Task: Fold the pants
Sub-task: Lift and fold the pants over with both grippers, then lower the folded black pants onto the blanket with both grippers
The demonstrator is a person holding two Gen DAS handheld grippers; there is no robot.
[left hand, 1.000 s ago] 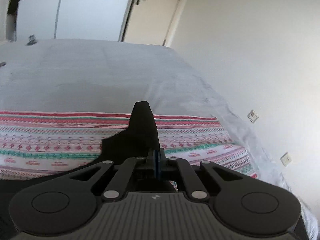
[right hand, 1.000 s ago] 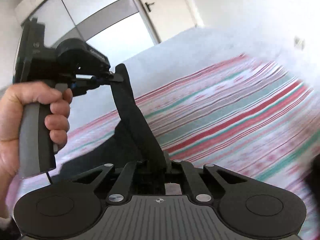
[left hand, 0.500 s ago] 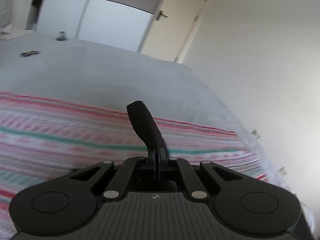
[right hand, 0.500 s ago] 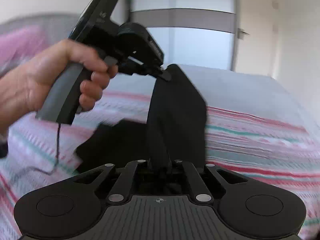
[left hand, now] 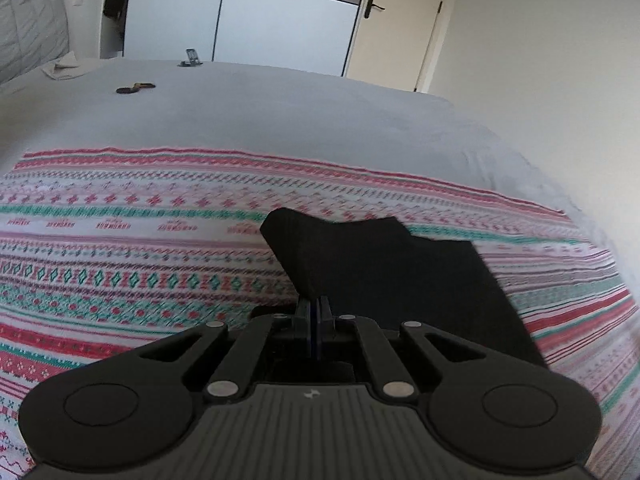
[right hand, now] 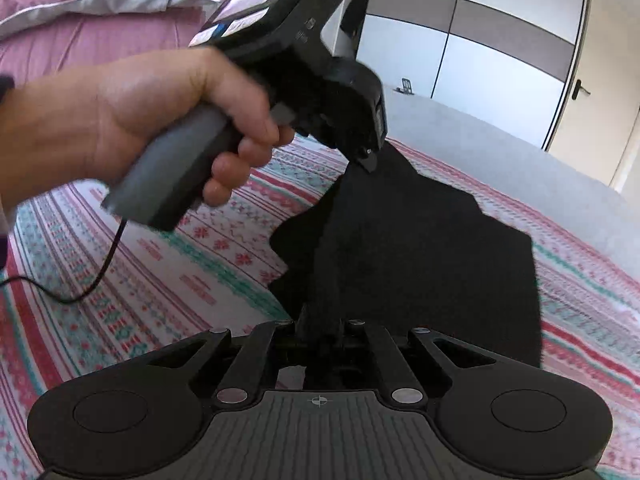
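The black pants (left hand: 384, 264) lie partly on a striped red, green and white blanket (left hand: 120, 240) on the bed. My left gripper (left hand: 317, 307) is shut on one edge of the pants and holds it above the blanket. In the right wrist view the left gripper (right hand: 366, 160) pinches the far upper corner of the pants (right hand: 420, 248). My right gripper (right hand: 322, 330) is shut on the near edge of the same cloth. The cloth hangs stretched between the two grippers, its right part draping onto the blanket (right hand: 200, 264).
A grey sheet (left hand: 280, 112) covers the far half of the bed, with small dark objects (left hand: 134, 88) and a small stand (left hand: 192, 58) on it. A pink duvet (right hand: 80, 20) lies at the left. Wardrobe doors (left hand: 240, 20), a room door and a wall stand beyond.
Both grippers have swung round with the pants still held. The cloth between them has opened out wider and come lower, closer to the blanket.
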